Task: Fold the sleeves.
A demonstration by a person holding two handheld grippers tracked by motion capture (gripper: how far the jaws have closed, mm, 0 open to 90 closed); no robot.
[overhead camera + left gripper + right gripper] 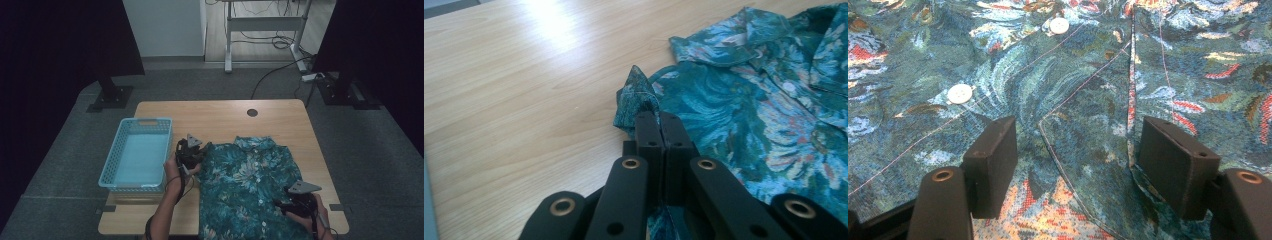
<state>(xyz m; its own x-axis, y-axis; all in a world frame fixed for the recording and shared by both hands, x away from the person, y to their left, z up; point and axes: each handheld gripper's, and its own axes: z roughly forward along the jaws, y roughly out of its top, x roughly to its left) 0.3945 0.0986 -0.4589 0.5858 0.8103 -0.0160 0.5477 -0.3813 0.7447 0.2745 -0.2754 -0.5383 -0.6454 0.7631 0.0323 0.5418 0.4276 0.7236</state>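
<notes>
Just floral shirt [247, 185], wordless.

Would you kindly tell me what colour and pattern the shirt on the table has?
Teal shirt with a leafy floral print and red-orange accents; clearest in the right gripper view.

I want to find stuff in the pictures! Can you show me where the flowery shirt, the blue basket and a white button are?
Flowery shirt [245, 175]: high view, middle of its front.
Blue basket [111, 155]: high view, its left wall.
White button [959, 93]: right gripper view, centre of the button near the left jaw.

Dim, dark-edged high view; glare on the table [544, 20]; soft close-ups.
</notes>
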